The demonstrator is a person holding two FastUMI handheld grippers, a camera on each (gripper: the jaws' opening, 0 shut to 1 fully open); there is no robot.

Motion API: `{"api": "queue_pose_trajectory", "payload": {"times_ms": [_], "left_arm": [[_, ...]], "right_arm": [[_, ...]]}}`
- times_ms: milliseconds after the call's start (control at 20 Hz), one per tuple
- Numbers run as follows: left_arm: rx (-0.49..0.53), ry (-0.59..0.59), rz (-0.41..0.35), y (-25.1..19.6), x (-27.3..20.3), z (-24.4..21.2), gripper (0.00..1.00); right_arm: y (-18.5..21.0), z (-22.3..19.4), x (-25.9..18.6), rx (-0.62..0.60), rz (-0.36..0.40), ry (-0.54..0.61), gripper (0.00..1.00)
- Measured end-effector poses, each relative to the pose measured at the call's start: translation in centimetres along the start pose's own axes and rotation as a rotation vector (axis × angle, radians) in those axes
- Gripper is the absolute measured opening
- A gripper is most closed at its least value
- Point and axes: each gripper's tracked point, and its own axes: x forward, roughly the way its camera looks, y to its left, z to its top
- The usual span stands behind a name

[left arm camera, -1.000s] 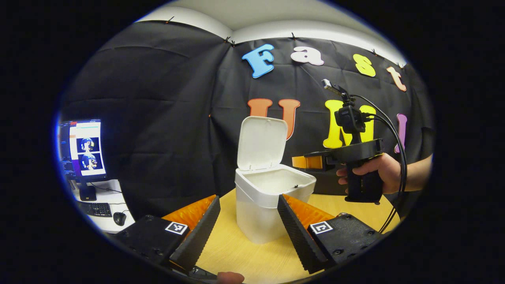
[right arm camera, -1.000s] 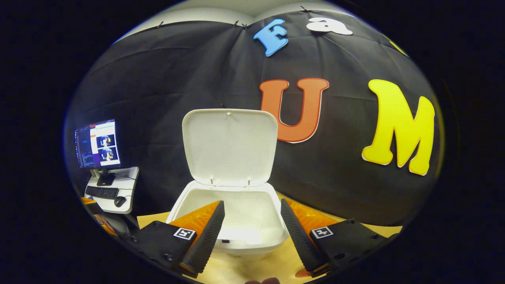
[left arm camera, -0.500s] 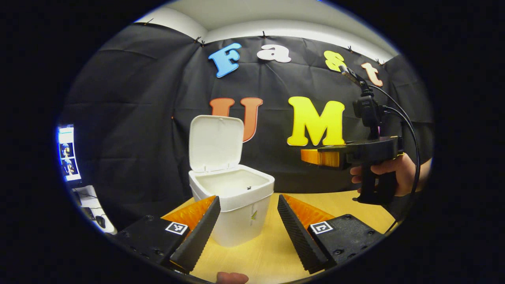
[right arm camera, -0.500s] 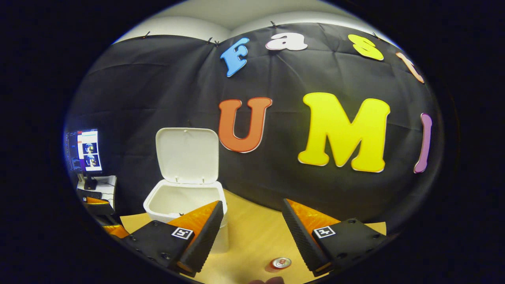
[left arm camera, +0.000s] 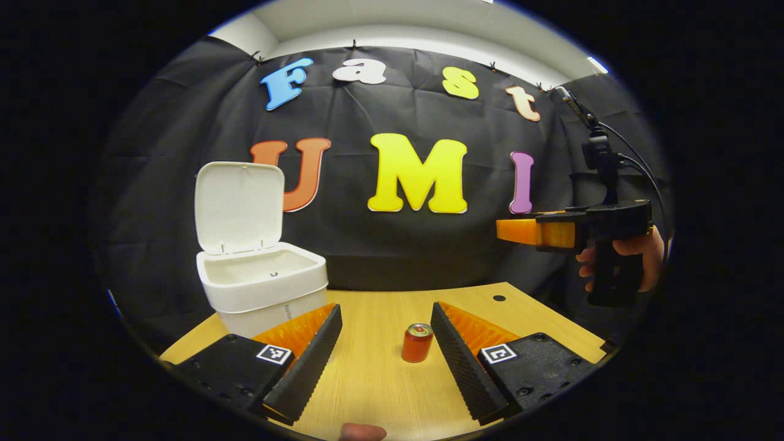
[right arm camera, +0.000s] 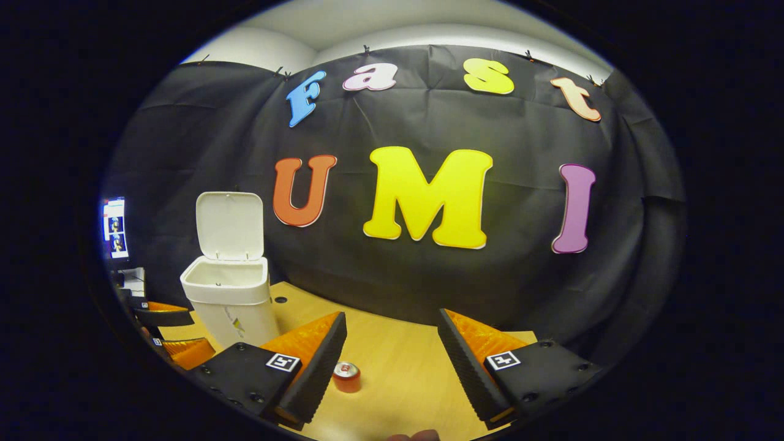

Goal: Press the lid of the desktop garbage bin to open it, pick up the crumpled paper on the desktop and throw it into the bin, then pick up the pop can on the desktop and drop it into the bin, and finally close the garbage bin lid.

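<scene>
In the left gripper view, the bin [left arm camera: 260,288] is seen ahead and to the left of the left gripper [left arm camera: 383,346]; it is white, squarish, with its lid [left arm camera: 239,207] stood upright and its inside open. The left gripper's fingers are held wide apart with nothing between them. The can [left arm camera: 418,343] stands upright on the table [left arm camera: 380,392] between the fingers, close to the right one; it is red with a silvery top. Far right and higher up, the right gripper [left arm camera: 520,231] is gripped by a hand [left arm camera: 631,257]; its spread cannot be told there.

In the right gripper view, the bin [right arm camera: 229,300] is seen far left, the can [right arm camera: 346,376] just beside the left finger, and the right gripper [right arm camera: 392,352] is spread wide, empty.
</scene>
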Motion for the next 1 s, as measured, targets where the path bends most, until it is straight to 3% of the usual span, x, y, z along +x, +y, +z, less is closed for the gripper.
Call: {"api": "queue_pose_trajectory", "payload": {"times_ms": [200, 550, 800, 1000], "left_arm": [[0.013, 0.032, -0.059, -3.2, 2.1, -2.9, 0.96], [0.075, 0.097, -0.081, -5.5, 7.2, -9.9, 0.97], [0.046, 0.136, -0.055, -5.6, 11.0, -14.0, 0.97], [0.005, 0.199, -0.031, -5.7, 13.7, -17.4, 0.97]], "right_arm": [[-4.3, -3.5, -3.6, 0.015, -0.087, 0.06, 0.93], [-11.1, -8.2, -9.4, -0.014, -0.238, 0.186, 0.94], [-12.6, -10.7, -11.9, -0.002, -0.299, 0.239, 0.94], [-12.1, -12.8, -12.8, -0.028, -0.283, 0.306, 0.94]]}}
